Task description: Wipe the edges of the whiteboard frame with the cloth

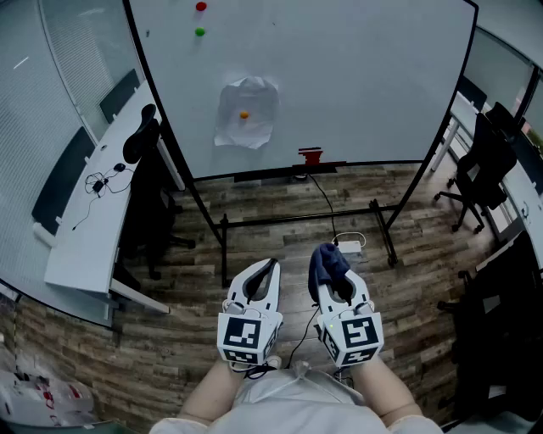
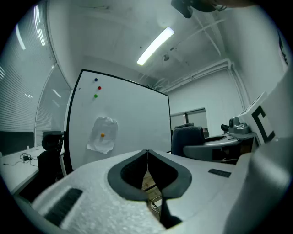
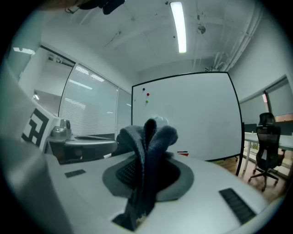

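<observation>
Wood-patterned flooring (image 1: 280,233) is seen below a large whiteboard (image 1: 356,76) that is carried on a black stand. The whiteboard frame (image 1: 382,163) is thin and black. A crumpled sheet of paper (image 1: 251,127) is pinned to the board by an orange magnet (image 1: 244,114), and a red magnet (image 1: 201,7) and a green magnet (image 1: 200,32) are stuck near the upper left corner. A long white counter (image 1: 85,229) is set along the left wall, and a black office chair (image 1: 484,161) is placed at the right.

Both tools are held low, near the person's body and well apart from the board. The left hand-held gripper (image 1: 269,266) is seen with its jaws brought together tip to tip, and nothing is held between them. The right hand-held gripper (image 1: 333,275) is clamped on a dark blue cloth (image 1: 327,258), which is folded between the jaws and is bunched up above their tips. The frame is not touched by the cloth.
</observation>
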Demonstrator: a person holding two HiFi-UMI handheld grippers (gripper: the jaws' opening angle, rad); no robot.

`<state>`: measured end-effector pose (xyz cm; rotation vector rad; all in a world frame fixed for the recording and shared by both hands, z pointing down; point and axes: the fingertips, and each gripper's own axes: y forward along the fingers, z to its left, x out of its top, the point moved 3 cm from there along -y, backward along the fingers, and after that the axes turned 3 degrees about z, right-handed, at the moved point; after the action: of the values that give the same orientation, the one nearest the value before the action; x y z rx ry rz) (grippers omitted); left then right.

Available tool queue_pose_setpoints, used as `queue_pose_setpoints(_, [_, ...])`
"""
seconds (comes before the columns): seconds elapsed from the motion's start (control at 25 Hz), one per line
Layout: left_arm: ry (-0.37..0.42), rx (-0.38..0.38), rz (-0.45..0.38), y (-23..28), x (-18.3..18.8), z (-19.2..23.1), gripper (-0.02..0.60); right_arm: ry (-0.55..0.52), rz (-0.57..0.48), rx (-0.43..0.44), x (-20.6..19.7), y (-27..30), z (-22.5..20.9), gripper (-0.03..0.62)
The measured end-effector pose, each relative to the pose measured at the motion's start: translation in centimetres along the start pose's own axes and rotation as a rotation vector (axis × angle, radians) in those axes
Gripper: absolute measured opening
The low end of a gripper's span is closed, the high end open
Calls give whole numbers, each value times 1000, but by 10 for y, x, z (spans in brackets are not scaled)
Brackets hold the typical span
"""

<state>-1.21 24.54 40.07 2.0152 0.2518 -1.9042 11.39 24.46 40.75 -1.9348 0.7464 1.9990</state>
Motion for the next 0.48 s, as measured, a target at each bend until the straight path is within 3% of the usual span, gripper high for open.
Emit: queue_pose_setpoints(0.48, [-12,3,14,11,-14,-21,18,-1,23,50,-14,-2,-14,64])
